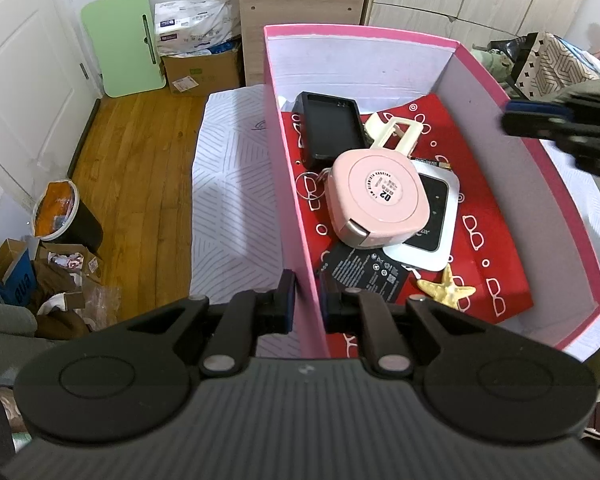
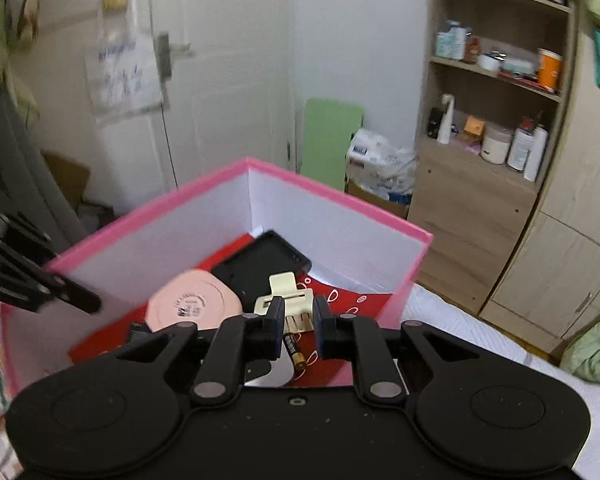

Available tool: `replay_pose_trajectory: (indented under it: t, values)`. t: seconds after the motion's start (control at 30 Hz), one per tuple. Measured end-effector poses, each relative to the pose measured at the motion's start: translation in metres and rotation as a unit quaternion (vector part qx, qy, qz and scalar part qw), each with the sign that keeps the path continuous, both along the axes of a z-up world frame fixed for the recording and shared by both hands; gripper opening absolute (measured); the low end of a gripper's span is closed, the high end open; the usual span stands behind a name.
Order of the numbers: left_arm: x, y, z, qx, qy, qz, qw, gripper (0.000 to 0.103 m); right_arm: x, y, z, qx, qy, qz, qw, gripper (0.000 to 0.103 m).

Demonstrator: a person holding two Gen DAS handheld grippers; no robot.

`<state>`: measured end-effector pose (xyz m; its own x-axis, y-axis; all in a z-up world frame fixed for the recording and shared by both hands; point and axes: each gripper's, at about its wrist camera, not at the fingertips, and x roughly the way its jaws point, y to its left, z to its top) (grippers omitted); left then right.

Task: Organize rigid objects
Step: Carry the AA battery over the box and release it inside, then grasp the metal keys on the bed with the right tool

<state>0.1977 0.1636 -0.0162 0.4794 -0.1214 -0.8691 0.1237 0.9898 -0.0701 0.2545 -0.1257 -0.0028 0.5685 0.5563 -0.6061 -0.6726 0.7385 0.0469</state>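
Lying inside the pink box [image 1: 528, 148], on a red sheet with white glasses drawn on it [image 1: 480, 248], the rigid objects make a small heap. A pink rounded case [image 1: 376, 204] sits on top in the middle; it rests partly on a silver flat device with a black face [image 1: 432, 220]. Behind it lie a black tray [image 1: 328, 128] and a cream plastic clip [image 1: 396, 128]. A yellow starfish [image 1: 448, 290] lies at the near end, beside a black card with small print [image 1: 360, 270].

The left gripper [image 1: 307, 304] stands at the near left wall of the box, one finger outside and one inside, and its jaws pinch this wall.

The right gripper [image 2: 298, 322] hovers above the box near its right wall. Its jaws are a little apart and hold nothing. In the right wrist view the cream clip and a battery [image 2: 294, 350] lie below the gap between its fingers, not touched by them.

The box stands on a white patterned cover [image 1: 236, 184]
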Motion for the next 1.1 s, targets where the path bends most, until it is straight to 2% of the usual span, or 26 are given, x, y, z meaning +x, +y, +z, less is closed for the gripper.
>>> replay_pose_trajectory:
  t: [0.17, 0.27, 0.53, 0.73, 0.93, 1.1]
  values:
    - [0.001, -0.001, 0.001, 0.002, 0.005, 0.002, 1.0, 0.011, -0.023, -0.046, 0.008, 0.056, 0.006, -0.038, 0.998, 0.024]
    - [0.002, -0.004, 0.0, 0.008, 0.004, 0.002, 1.0, 0.011, -0.037, -0.076, 0.003, 0.066, 0.006, -0.071, 0.995, 0.026]
    - [0.0, -0.002, -0.001, 0.004, 0.003, 0.009, 0.9999, 0.011, -0.042, -0.133, -0.047, 0.084, 0.065, -0.151, 0.983, 0.031]
    - [0.0, -0.004, 0.0, 0.009, 0.004, 0.011, 0.9999, 0.011, -0.038, -0.136, -0.082, 0.062, 0.074, -0.179, 0.979, 0.035]
    - [0.0, -0.006, 0.0, 0.013, 0.003, 0.01, 0.9999, 0.012, -0.026, -0.122, -0.096, 0.038, 0.054, -0.173, 0.983, 0.042]
    - [-0.002, -0.005, 0.0, 0.01, 0.0, 0.01, 0.9999, 0.012, -0.019, -0.108, -0.107, 0.026, 0.043, -0.181, 0.982, 0.043]
